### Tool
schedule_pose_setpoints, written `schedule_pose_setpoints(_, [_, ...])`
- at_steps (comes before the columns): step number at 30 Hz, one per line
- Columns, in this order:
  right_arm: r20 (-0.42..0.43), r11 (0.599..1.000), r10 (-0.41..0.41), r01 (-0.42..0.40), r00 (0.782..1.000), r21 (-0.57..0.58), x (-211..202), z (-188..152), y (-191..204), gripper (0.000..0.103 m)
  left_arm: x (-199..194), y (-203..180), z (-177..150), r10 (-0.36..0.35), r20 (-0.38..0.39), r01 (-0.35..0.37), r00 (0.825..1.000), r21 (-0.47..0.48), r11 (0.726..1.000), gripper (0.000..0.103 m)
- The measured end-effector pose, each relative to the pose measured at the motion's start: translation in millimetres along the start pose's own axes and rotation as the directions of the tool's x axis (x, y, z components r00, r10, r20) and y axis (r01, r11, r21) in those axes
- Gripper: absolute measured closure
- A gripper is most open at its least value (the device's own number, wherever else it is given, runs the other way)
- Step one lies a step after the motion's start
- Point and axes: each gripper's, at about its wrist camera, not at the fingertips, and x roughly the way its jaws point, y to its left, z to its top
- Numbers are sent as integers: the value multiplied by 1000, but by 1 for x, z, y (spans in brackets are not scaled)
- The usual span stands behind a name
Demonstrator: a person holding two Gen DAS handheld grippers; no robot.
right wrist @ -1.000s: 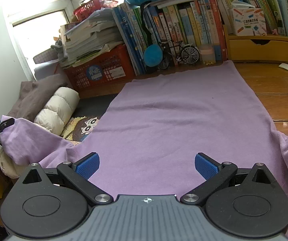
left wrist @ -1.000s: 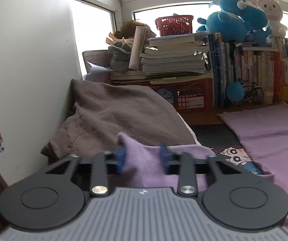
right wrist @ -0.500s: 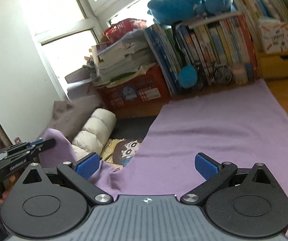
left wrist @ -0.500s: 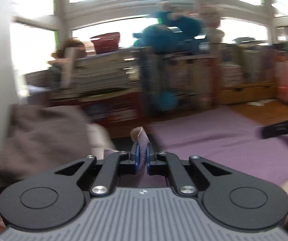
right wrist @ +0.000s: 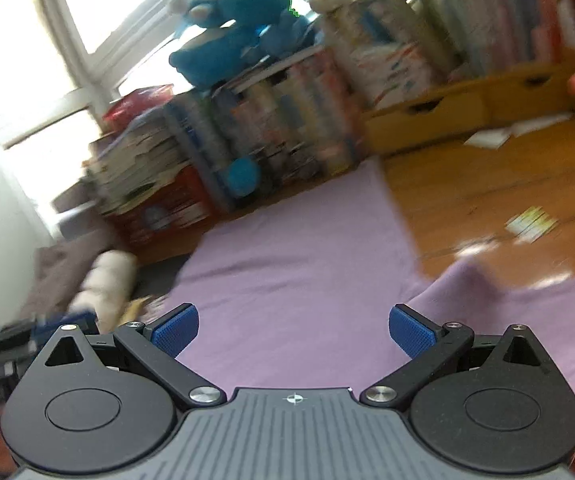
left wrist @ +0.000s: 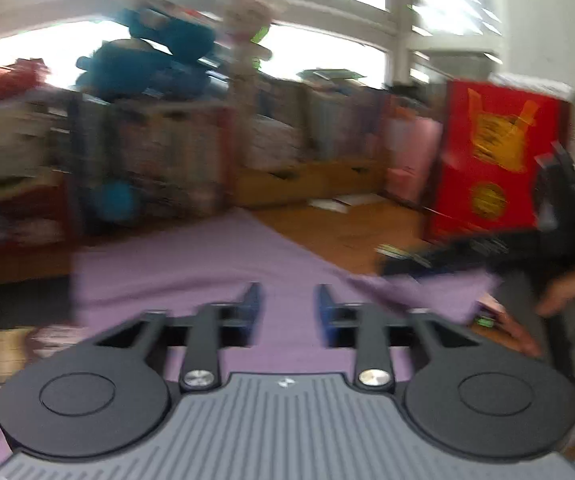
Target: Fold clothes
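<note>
A purple garment lies spread on the wooden floor, and it fills the middle of the right wrist view too. Its right part is bunched into a raised flap. My left gripper hangs low over the cloth. Its jaws are opening, and nothing is pinched between the blue pads. My right gripper stands wide open above the near edge of the garment, holding nothing. The left gripper shows as a dark blur at the left edge of the right wrist view. Both views are motion-blurred.
Shelves of books with blue plush toys run along the far wall, above yellow wooden drawers. A red box stands at the right. Papers lie on the floor. A brown cloth and a white cushion lie at the left. A person's hand is at the right.
The left gripper swung right across the garment with a pinched purple corner, then its jaws parted and the cloth dropped out. The right gripper's view shifted and tilted, its jaws still wide.
</note>
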Motion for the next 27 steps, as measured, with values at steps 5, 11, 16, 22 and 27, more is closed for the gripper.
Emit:
schedule_pose_setpoints(5, [-188,974,221,-227,957,-14,52,-26,48,10,-39,83,-10,340,11,-339,940,-56,939,24])
schedule_pose_setpoints(11, [-390,898,271,-377,880,-227,88,-62,133,18,-50,117,-39,412,-36,-413,911,-77,907,21])
schedule_pose_setpoints(16, [-438,841,215,-394,873,-371,104,-81,173,38,-48,119,-55,375,-61,-379,925,-96,920,18])
schedule_pose_setpoints(22, [-482,864,204,-389,852,-320,114,-89,177,93,-44,99,-60,374,-89,-382,923,-106,918,18])
schedule_pose_setpoints(27, [-411,897,278,-388,868,-213,97,-54,161,96,-49,101,-56,379,-85,-387,922,-116,915,17])
